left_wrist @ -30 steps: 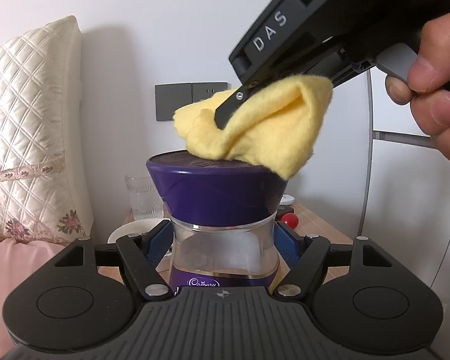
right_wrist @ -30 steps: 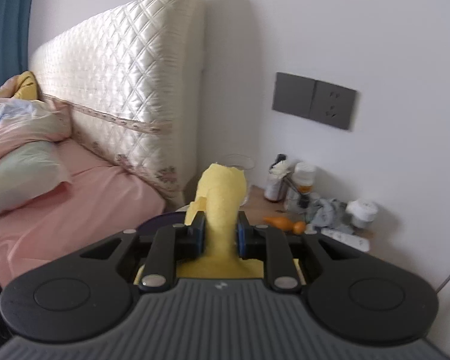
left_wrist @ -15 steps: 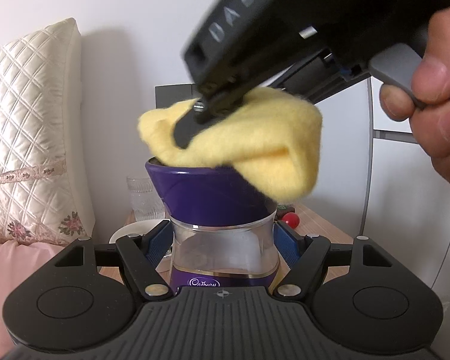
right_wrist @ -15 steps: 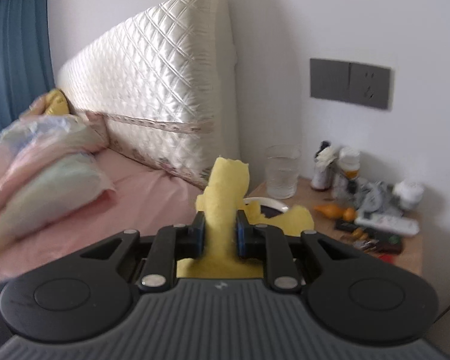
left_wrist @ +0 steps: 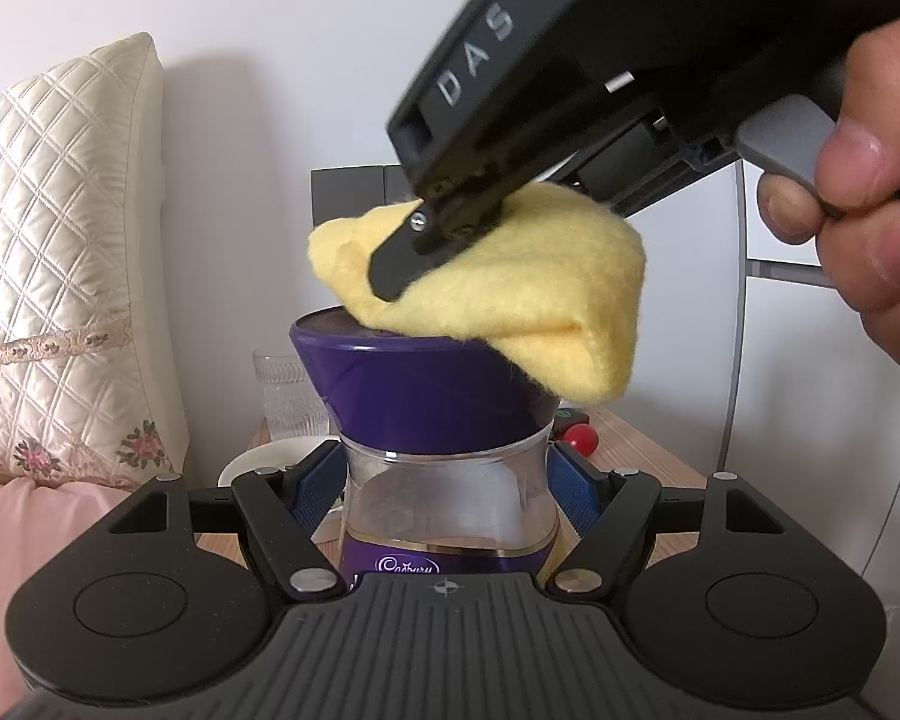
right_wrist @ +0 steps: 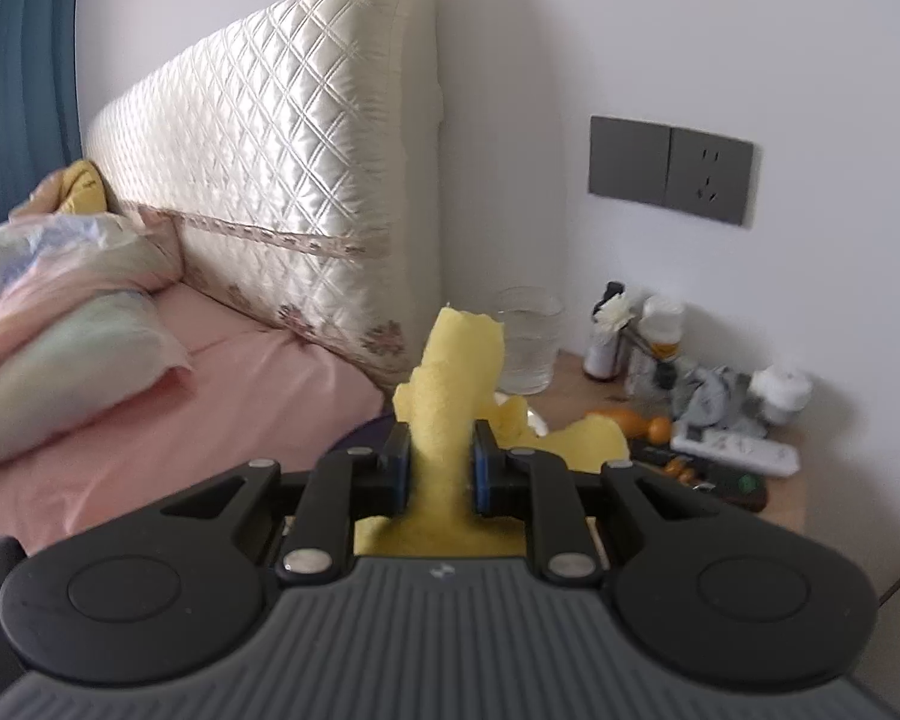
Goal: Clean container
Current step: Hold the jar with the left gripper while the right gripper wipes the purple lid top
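Observation:
A clear Cadbury jar (left_wrist: 444, 510) with a purple lid (left_wrist: 426, 384) stands upright between the blue pads of my left gripper (left_wrist: 447, 489), which is shut on its glass body. My right gripper (right_wrist: 440, 468) is shut on a folded yellow cloth (right_wrist: 450, 384). In the left wrist view that cloth (left_wrist: 510, 300) lies pressed on the lid's top and hangs over its right edge, with the right gripper above it, tilted down to the left. A strip of the lid's left top shows bare.
A wooden bedside table (right_wrist: 576, 372) carries a glass of water (right_wrist: 528, 342), small bottles, a white remote (right_wrist: 738, 450) and clutter. A white dish (left_wrist: 258, 462) sits behind the jar. A quilted headboard (right_wrist: 294, 180) and pink bed are at left; a grey wall socket (right_wrist: 672, 171) is above the table.
The right gripper slid the cloth left across the lid, then back right. It now covers the lid's right side. The jar and the left gripper have not moved.

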